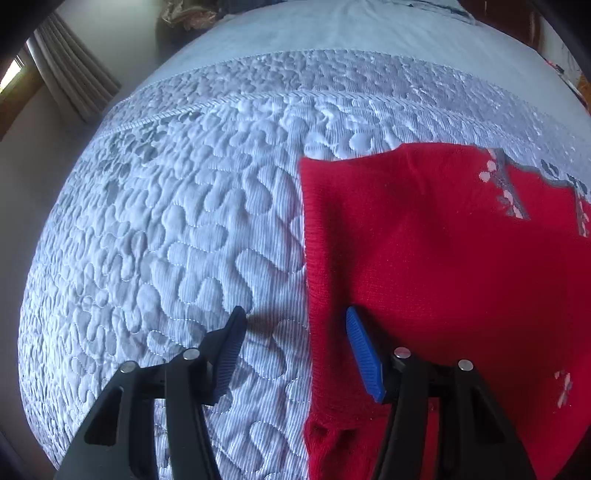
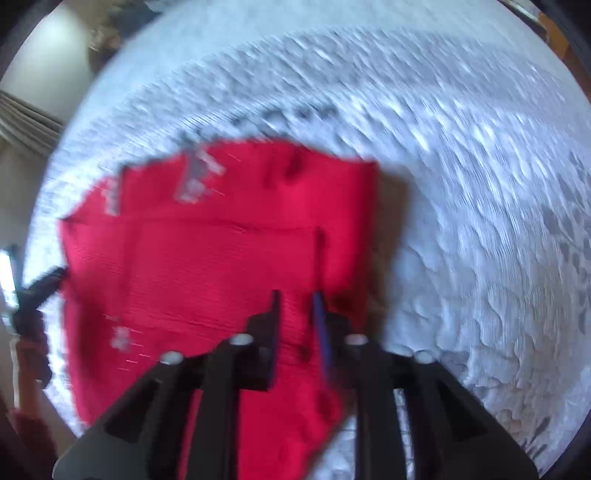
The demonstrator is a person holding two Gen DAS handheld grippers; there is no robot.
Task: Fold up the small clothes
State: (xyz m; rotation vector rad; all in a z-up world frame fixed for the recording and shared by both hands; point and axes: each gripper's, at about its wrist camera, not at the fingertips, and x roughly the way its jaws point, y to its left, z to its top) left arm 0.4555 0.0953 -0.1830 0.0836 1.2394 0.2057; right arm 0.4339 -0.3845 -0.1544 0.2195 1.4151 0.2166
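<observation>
A red knitted garment [image 1: 443, 266] with small pink and grey flower trim lies flat on a pale quilted bedspread [image 1: 177, 229]. My left gripper [image 1: 295, 317] is open and empty, straddling the garment's left edge, one finger over the quilt and one over the red knit. In the blurred right wrist view the same garment [image 2: 207, 266] lies partly folded. My right gripper [image 2: 297, 299] hovers over its right part with the jaws a narrow gap apart; whether cloth is pinched is unclear. The left gripper [image 2: 37, 295] shows at the far left edge.
The quilted bedspread [image 2: 480, 206] spreads around the garment. A curtain [image 1: 74, 81] and window stand at the left beyond the bed. A plain sheet [image 1: 332, 33] and some items lie at the bed's far end.
</observation>
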